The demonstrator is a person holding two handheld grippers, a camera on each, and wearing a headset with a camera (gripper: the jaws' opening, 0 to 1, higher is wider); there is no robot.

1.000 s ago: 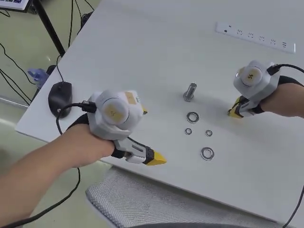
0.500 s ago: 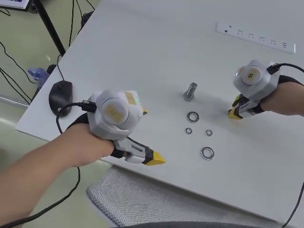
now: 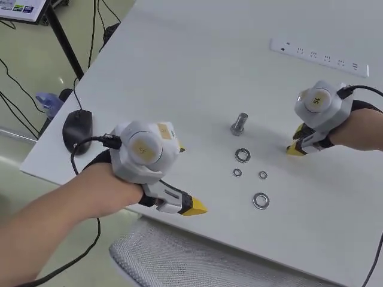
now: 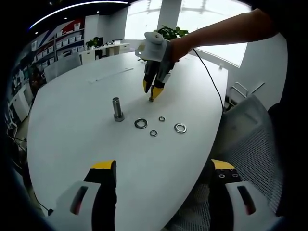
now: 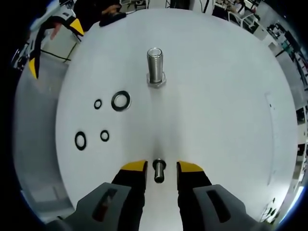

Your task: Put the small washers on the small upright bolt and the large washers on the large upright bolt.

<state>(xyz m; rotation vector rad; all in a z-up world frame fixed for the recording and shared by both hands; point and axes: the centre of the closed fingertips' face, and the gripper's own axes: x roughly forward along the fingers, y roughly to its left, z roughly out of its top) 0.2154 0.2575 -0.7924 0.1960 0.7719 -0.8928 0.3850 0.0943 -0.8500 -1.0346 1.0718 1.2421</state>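
Right fingers (image 5: 134, 169): apart, flanking the small upright bolt (image 5: 159, 169), with a gap visible on each side; not clamped. Left fingers (image 4: 103, 171): wide apart, empty, at the near edge of the bench (image 3: 197, 72). Two small washers (image 3: 237, 173) and two large washers (image 3: 242, 155) lie flat and loose beside the large bolt (image 3: 239, 123). Judged: thin metal rings, light, rigid, slippery on the smooth white top; pinch across the rim, edge-on.

The white table (image 3: 179, 72) carries a large upright bolt (image 3: 239, 124) at its middle. A large washer (image 3: 242, 155), two small washers (image 3: 237, 173) and a second large washer (image 3: 261, 200) lie nearer. A small upright bolt (image 5: 159, 169) stands to the right, a power strip (image 3: 317, 58) lies far right, and a black mouse (image 3: 77, 124) sits at the left edge.
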